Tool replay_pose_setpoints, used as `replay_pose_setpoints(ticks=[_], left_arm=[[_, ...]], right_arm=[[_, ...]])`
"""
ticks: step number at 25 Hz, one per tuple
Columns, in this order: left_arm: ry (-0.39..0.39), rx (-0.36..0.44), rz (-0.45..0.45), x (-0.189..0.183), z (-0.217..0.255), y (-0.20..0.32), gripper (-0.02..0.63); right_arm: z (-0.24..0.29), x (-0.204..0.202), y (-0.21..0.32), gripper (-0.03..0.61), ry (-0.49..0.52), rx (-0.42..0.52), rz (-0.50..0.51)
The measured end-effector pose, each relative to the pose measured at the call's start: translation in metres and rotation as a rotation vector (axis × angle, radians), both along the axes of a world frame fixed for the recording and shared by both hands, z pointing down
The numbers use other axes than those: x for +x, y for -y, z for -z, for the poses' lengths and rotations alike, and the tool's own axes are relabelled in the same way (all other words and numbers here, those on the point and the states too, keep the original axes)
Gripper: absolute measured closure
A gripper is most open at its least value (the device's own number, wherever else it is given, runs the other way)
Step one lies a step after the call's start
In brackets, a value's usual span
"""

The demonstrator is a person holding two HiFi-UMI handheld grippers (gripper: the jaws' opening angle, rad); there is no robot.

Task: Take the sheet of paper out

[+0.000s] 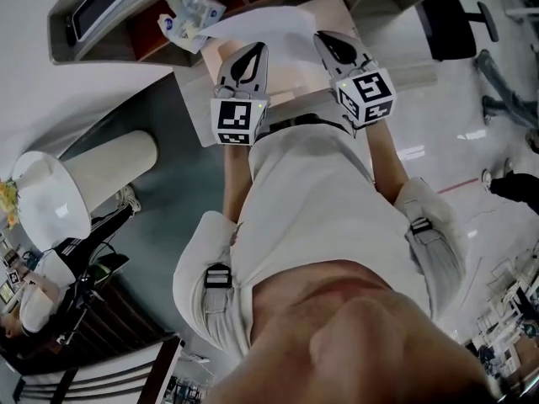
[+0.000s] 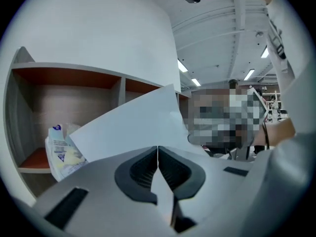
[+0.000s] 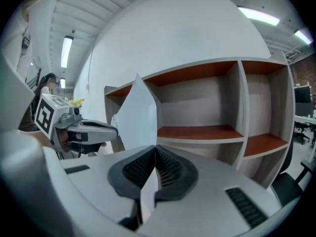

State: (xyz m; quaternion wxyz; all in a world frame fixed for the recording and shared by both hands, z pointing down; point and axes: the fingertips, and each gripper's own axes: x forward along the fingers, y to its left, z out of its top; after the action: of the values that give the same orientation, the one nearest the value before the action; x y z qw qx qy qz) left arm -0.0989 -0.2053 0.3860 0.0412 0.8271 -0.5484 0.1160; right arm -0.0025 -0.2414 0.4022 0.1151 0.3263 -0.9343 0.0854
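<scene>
A white sheet of paper (image 1: 268, 30) is held out in front of the wooden shelf unit (image 1: 160, 32), between both grippers. My left gripper (image 1: 246, 57) is shut on its near left edge; in the left gripper view the sheet of paper (image 2: 133, 127) fans up from the closed left gripper (image 2: 158, 149). My right gripper (image 1: 335, 47) is shut on the near right edge; in the right gripper view the sheet of paper (image 3: 139, 117) stands edge-on above the right gripper (image 3: 156, 149). The left gripper (image 3: 79, 127) shows there too.
A crumpled plastic packet (image 1: 189, 11) lies in a shelf compartment at the left, also the plastic packet (image 2: 61, 149). The shelf compartments (image 3: 202, 102) ahead hold nothing I can see. A white round table (image 1: 50, 200) stands at the left, an office chair (image 1: 455, 19) at the right.
</scene>
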Motion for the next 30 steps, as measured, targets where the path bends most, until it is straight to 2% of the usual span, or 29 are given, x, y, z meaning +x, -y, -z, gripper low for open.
replay_pose_setpoints(ticks=[13,21,30], left_arm=[[0.006,0.079,0.091,-0.029,0.050,-0.001,0.591],[-0.006,0.126,0.103,-0.044,0.071,-0.005,0.591],[-0.019,0.135,0.071,-0.050,0.073,0.000,0.591]], right_arm=[[0.066,-0.036,0.007,0.558,0.096,0.100,0.081],[0.079,-0.054,0.006,0.558,0.099,0.122,0.104],[0.078,-0.061,0.004,0.558,0.093,0.117,0.080]])
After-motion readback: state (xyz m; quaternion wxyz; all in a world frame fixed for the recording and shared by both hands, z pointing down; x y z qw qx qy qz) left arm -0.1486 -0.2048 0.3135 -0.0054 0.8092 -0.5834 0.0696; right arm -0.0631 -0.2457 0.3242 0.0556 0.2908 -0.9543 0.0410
